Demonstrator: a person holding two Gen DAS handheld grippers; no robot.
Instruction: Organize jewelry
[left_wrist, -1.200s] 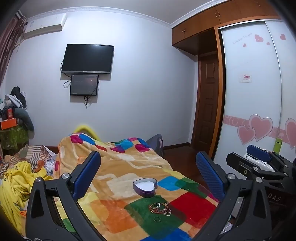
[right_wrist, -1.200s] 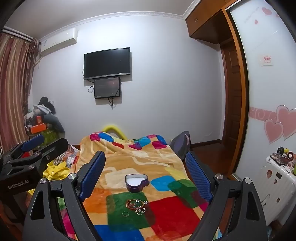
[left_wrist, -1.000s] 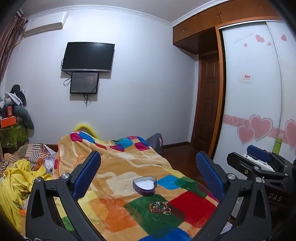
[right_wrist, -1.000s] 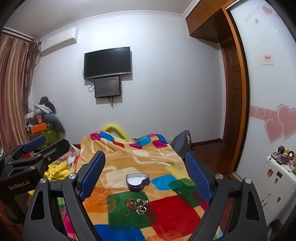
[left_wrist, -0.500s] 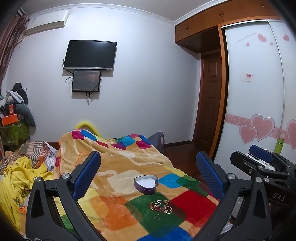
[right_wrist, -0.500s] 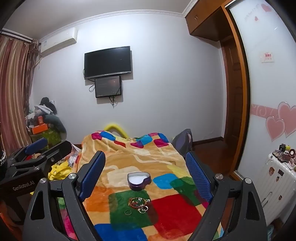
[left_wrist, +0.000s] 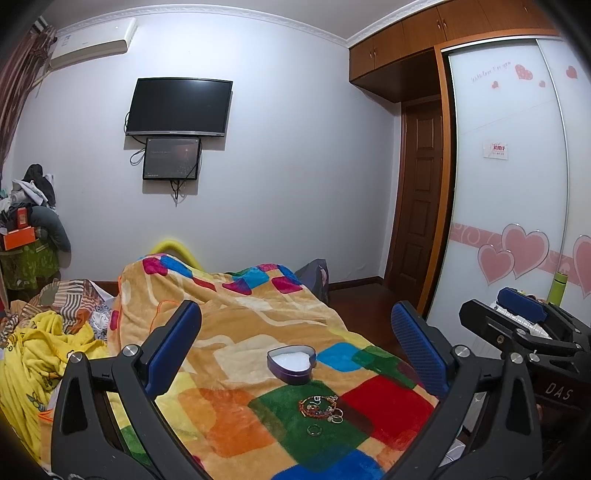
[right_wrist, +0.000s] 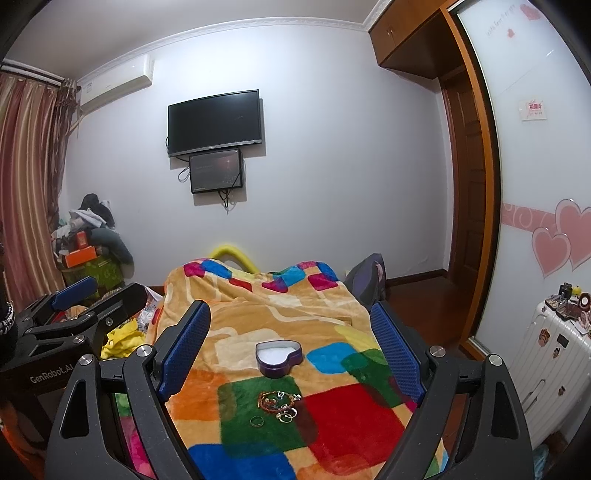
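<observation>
An open purple heart-shaped box (left_wrist: 291, 363) with a white lining sits on the colourful patchwork blanket (left_wrist: 236, 332); it also shows in the right wrist view (right_wrist: 279, 356). In front of it, on a green patch, lies a small pile of jewelry: a beaded bracelet (left_wrist: 318, 401) (right_wrist: 275, 400), small hoops (left_wrist: 335, 418) (right_wrist: 286, 416) and a single ring (left_wrist: 313, 429) (right_wrist: 257, 421). My left gripper (left_wrist: 295, 343) is open and empty, held above the bed. My right gripper (right_wrist: 290, 339) is open and empty too, to the right of the left one.
The blanket covers a bed. Yellow bedding (left_wrist: 40, 350) is piled at the left. A white suitcase (right_wrist: 550, 354) with trinkets stands at the right by the wardrobe (left_wrist: 517, 184). A bag (right_wrist: 367, 282) sits at the bed's far corner. A TV (right_wrist: 215, 122) hangs on the far wall.
Both grippers have shifted only slightly; the view has tilted a little, so the box and jewelry sit marginally lower and right in frame. Both stay open.
</observation>
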